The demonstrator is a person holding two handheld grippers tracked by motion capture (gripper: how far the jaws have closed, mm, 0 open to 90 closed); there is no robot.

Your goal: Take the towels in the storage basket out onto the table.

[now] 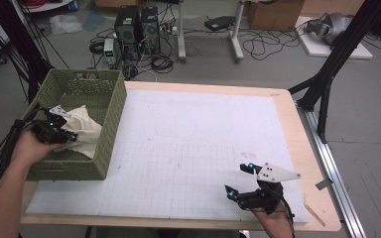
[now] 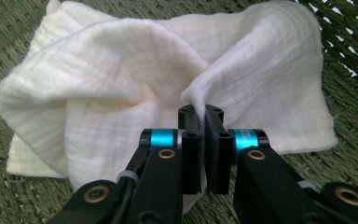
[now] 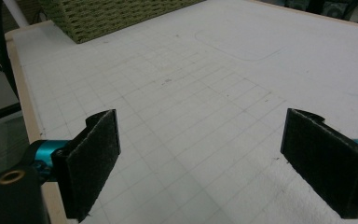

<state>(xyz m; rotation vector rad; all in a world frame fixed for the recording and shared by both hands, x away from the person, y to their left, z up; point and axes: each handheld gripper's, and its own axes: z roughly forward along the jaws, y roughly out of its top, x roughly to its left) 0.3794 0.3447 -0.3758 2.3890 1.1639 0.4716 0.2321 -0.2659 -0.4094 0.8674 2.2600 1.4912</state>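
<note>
A cream cloth (image 1: 85, 130) lies crumpled inside the green woven basket (image 1: 110, 114) at the table's left edge. In the left gripper view the cloth (image 2: 121, 79) spreads over the basket floor, and my left gripper (image 2: 204, 116) is shut on a raised fold of it. From above, the left gripper (image 1: 70, 137) reaches into the basket from the left. My right gripper (image 1: 240, 179) hovers open over the white mat near the front right, nothing between its pads (image 3: 93, 158).
A white gridded mat (image 1: 188, 148) covers the wooden table (image 1: 307, 163). The basket's corner (image 3: 98, 18) shows far off in the right gripper view. Computers, cables and a black frame leg (image 1: 327, 74) stand on the floor beyond.
</note>
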